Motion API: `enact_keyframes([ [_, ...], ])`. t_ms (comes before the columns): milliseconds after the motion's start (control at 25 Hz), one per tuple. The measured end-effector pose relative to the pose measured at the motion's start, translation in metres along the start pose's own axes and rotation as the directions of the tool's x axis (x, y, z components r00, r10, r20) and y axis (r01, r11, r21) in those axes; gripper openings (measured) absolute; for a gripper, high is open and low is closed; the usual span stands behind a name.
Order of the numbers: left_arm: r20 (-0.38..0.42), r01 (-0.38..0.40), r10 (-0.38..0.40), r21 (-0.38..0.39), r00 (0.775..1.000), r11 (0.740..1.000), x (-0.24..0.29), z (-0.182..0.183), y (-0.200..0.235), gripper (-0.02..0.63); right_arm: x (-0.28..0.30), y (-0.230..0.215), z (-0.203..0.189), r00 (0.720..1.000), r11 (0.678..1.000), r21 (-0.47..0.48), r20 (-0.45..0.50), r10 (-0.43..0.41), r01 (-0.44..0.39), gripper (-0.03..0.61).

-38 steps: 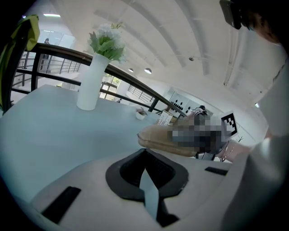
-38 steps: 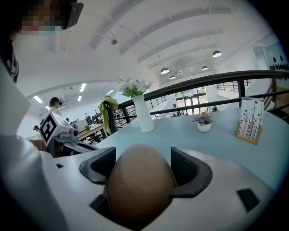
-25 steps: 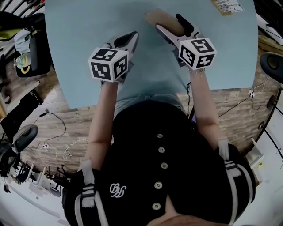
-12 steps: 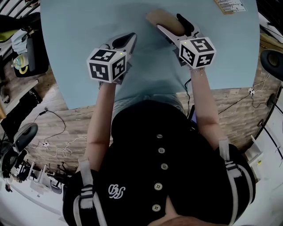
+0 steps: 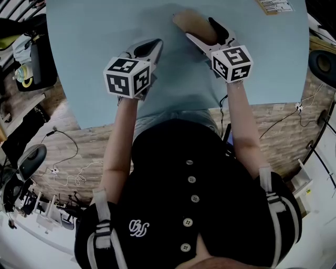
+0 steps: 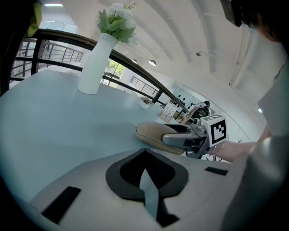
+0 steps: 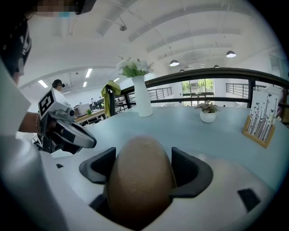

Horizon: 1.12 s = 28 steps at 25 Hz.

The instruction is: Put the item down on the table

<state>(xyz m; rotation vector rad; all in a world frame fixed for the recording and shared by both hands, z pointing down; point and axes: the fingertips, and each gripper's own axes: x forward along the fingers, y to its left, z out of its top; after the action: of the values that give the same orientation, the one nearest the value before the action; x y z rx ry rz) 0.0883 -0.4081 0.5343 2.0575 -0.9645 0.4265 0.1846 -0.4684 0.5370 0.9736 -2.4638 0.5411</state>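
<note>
Right gripper (image 7: 143,168) clamped on tan item (image 5: 186,21), its long axis along the gripper, rounded end forward; left gripper (image 6: 145,157) closed

White vase (image 7: 143,97) of flowers, small potted plant (image 7: 207,113); card stand (image 7: 262,119)

Hidden and unreadable round my right gripper

The tan item (image 7: 141,180) fills the gap between the jaws of my right gripper (image 5: 199,26), so its rear end and underside are hidden; I cannot tell whether it touches the table (image 5: 105,52). Ahead and right of that gripper, a printed card (image 5: 270,6) is cut by the head view's top edge, its print too small to read. Far left of the jaws, a distant person (image 7: 58,84) is too small to make out.
</note>
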Motion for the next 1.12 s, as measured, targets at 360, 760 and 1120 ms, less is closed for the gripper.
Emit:
enact_keyframes([
  [360,-0.006,0.031,-0.031,0.006,0.999,0.999,0.000,-0.002,-0.007,0.009,0.005,0.002,-0.017,0.997,0.998,-0.063,-0.076,-0.007,0.002,0.396],
  [760,-0.021,0.063,-0.063,0.007,0.998,0.998,0.000,-0.007,-0.009,0.009,0.006,0.003,-0.019,0.993,0.996,-0.073,-0.105,-0.049,0.041,0.396],
  [1120,-0.022,0.116,-0.115,0.026,0.993,0.993,-0.005,-0.008,-0.027,0.009,-0.012,0.011,-0.001,0.993,0.993,-0.024,-0.030,-0.116,0.115,0.413],
])
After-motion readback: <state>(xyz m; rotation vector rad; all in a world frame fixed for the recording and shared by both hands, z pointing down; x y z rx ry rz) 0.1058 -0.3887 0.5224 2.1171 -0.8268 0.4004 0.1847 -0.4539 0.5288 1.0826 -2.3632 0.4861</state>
